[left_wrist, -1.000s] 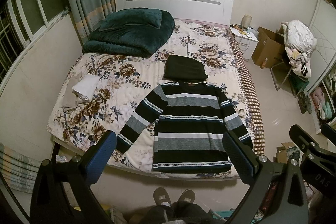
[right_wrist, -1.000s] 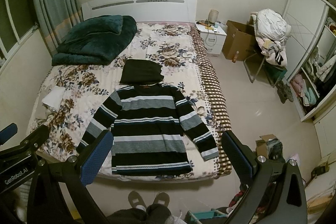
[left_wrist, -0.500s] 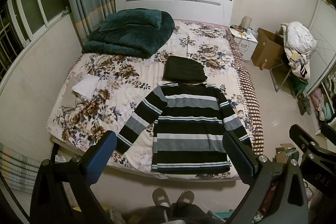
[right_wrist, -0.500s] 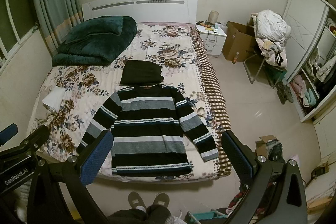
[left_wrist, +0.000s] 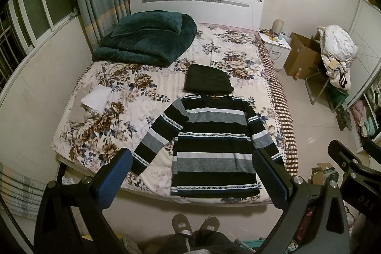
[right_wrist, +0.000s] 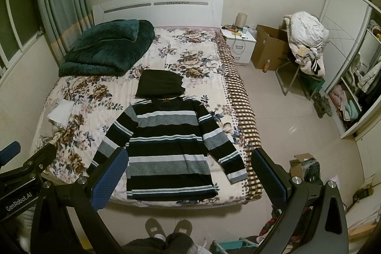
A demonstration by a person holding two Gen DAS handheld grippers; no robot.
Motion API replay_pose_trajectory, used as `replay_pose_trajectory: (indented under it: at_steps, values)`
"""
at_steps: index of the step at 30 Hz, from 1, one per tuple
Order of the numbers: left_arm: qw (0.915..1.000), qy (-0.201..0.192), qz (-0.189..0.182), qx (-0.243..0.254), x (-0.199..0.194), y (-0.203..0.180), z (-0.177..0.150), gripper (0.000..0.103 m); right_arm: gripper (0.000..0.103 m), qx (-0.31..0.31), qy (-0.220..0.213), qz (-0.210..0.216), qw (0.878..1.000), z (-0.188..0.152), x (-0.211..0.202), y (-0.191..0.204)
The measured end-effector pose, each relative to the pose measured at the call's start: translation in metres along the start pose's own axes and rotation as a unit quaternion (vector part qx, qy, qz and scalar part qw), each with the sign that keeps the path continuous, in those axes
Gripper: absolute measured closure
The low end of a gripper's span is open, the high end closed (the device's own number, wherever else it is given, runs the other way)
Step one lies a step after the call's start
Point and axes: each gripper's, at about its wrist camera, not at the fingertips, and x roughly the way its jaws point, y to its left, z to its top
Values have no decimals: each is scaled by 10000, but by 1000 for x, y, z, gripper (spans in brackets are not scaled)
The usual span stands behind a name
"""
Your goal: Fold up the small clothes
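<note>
Striped in black, grey and white, the sweater [left_wrist: 215, 146] [right_wrist: 166, 146] lies flat, front up, on the near half of the bed [left_wrist: 133, 97] [right_wrist: 100, 97], its hem just beside the foot edge and its collar pointing toward the headboard [left_wrist: 195, 8] [right_wrist: 157, 8]. Both sleeves are spread out at a slant, away from the body. Touching the collar, just beyond it, sits a folded dark garment [left_wrist: 207, 82] [right_wrist: 160, 83]. A folded white cloth [left_wrist: 96, 99] [right_wrist: 60, 112] rests near the window-side edge of the floral bedspread, well apart from the sweater, and a dark green quilt [left_wrist: 147, 38] [right_wrist: 109, 49] is piled at the head end (a matching pillow on top).

The left tongs [left_wrist: 193, 173] hang above the foot of the bed with the blue-padded fingers [left_wrist: 116, 173] wide apart, holding nothing. The right tongs [right_wrist: 188, 175] are likewise spread wide and empty, hovering beside them; neither touches the sweater. Two slippered feet [left_wrist: 195, 225] [right_wrist: 169, 227] stand on the floor at the bed's end.

Beyond the bed, a white nightstand [left_wrist: 277, 49] [right_wrist: 240, 44] stands next to a cardboard box [left_wrist: 302, 55] [right_wrist: 269, 49], and a chair heaped with clothes [left_wrist: 338, 56] [right_wrist: 307, 39] is beside an open wardrobe [right_wrist: 352, 77].
</note>
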Motion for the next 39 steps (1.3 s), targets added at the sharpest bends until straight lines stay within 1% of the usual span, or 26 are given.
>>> replay_pose_trajectory:
  at_steps: [19,25,28,30,33,36,38,39]
  values:
    - [10000,-19,-19,-6,0,0,0,0,0,5,-21,0,10000,2,0,0]
    - [10000,6,-23,0,2,1,0,0,0,28,-10,5,10000,3,6,3]
    - [10000,-87,32,-13,2,-1,3,0,0,113,28,1,9999,4,13,2]
    - [9996,-208,168,-13,11,-5,10,0,0,287,83,-8,9996,2,27,-2]
    - [9982,-353,457,128,43,-15,16,0,0,605,261,-120,9978,-4,65,-21]
    - [9975,-331,577,254,96,-16,16,0,0,1213,584,-388,9901,-15,126,-62]
    - [9976,-181,567,349,139,-21,12,0,0,1647,839,-513,9814,-30,169,-100]
    - [9973,-95,600,402,162,-24,7,0,0,1913,1040,-589,9742,-42,195,-123]
